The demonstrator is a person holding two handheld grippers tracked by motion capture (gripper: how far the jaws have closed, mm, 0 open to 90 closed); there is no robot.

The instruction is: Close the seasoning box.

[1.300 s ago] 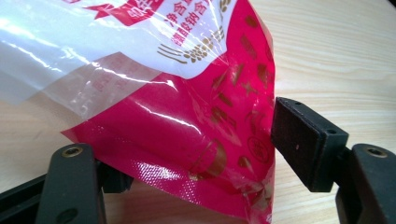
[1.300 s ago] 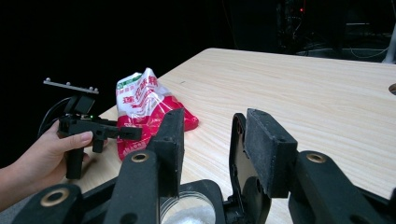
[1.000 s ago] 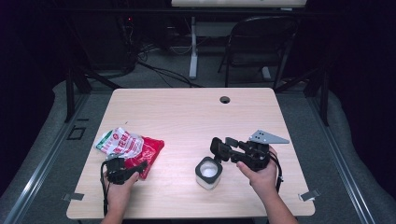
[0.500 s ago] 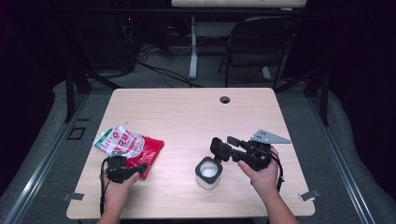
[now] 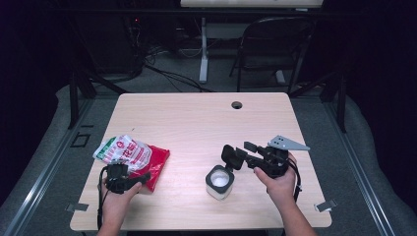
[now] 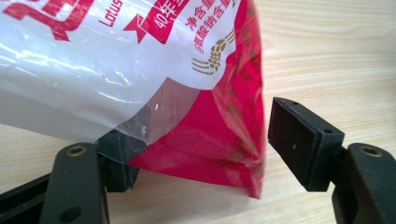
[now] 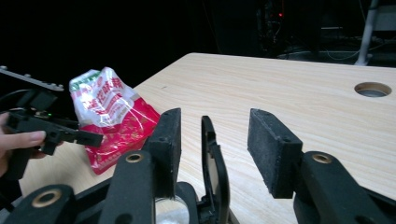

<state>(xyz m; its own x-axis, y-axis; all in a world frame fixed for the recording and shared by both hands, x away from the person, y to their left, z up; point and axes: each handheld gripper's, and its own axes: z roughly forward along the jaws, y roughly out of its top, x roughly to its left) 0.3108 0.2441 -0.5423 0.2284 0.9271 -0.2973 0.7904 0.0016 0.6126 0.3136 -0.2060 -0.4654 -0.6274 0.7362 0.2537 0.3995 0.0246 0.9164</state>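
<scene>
High view: one counter [image 5: 196, 123], one red-and-white bag [image 5: 133, 157] at its left front, one white jar [image 5: 219, 182] at centre front with black flip lid [image 5: 228, 156] up. Left tongs [image 5: 140, 178] at the bag's near edge, the jaw gap too small to read here. Right tongs [image 5: 241, 150] just behind the jar, around the lid. Left gripper view: left tongs [image 6: 201, 149] released, bag corner [image 6: 210, 130] between the jaws, right pad apart from it, left pad partly hidden behind the plastic; print cut off, "Lotus" and "40" readable. Right gripper view: right tongs [image 7: 212, 140] released, jaws just been opening, lid [image 7: 212, 163] between them edge-on, jar mostly hidden below; bag [image 7: 112, 116] and left tongs [image 7: 88, 137] at far left.
</scene>
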